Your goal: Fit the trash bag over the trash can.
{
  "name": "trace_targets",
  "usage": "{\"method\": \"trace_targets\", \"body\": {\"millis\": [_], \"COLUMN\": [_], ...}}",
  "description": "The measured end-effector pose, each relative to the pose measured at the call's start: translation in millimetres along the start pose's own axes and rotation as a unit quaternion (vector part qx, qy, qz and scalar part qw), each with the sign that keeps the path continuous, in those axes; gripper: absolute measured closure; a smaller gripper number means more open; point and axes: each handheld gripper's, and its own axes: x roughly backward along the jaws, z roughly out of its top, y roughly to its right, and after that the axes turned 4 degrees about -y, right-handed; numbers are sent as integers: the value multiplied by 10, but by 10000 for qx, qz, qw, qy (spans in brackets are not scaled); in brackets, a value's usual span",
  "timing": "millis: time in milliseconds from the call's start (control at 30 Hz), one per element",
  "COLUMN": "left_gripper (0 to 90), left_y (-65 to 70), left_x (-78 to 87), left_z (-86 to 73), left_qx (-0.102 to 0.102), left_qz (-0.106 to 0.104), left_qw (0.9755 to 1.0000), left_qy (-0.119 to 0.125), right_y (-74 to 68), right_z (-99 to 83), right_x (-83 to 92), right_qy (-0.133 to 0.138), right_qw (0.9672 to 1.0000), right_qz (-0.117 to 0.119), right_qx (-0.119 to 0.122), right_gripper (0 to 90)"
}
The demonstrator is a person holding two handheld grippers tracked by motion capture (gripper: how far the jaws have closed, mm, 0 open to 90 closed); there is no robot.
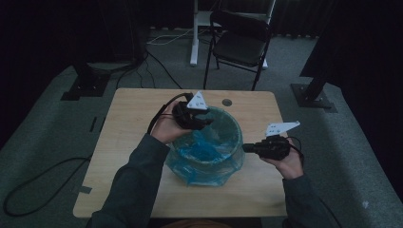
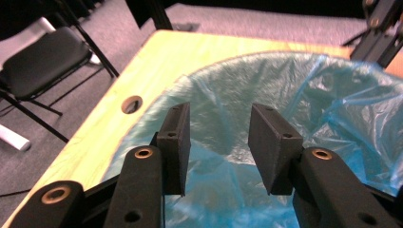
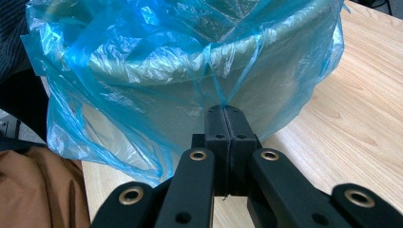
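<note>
Dim room, pale wooden bench (image 1: 133,142). Between both tongs stands the bin (image 3: 199,90), its blue liner (image 1: 209,152) mostly draped over the rim. Right tongs (image 3: 227,111) are clamped on a liner fold outside the rim; left tongs (image 2: 218,137) hover apart, empty, above the far edge. I'd say only tidying that side remains.

Both forearms wear dark grey-green long sleeves. The left gripper (image 1: 205,122) and right gripper (image 1: 245,148) are black, each topped by a pale grey three-cornered plate and trailing a black cable. Jaws: flat black blocks on black links with brass-coloured rivets.
</note>
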Motion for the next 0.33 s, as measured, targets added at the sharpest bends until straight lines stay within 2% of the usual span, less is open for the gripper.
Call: {"method": "trace_targets", "body": {"millis": [100, 333], "left_gripper": [592, 588], "left_y": [-38, -54], "left_x": [114, 328], "left_z": [-49, -106], "left_qx": [163, 224], "left_qz": [42, 235], "left_qw": [9996, 9985], "left_qy": [211, 437], "right_y": [-1, 2], "right_z": [0, 2], "right_x": [-1, 7], "right_qy": [-1, 19], "right_qw": [10000, 10000], "right_qz": [-3, -5], "right_qx": [0, 3], "right_gripper": [900, 897]}}
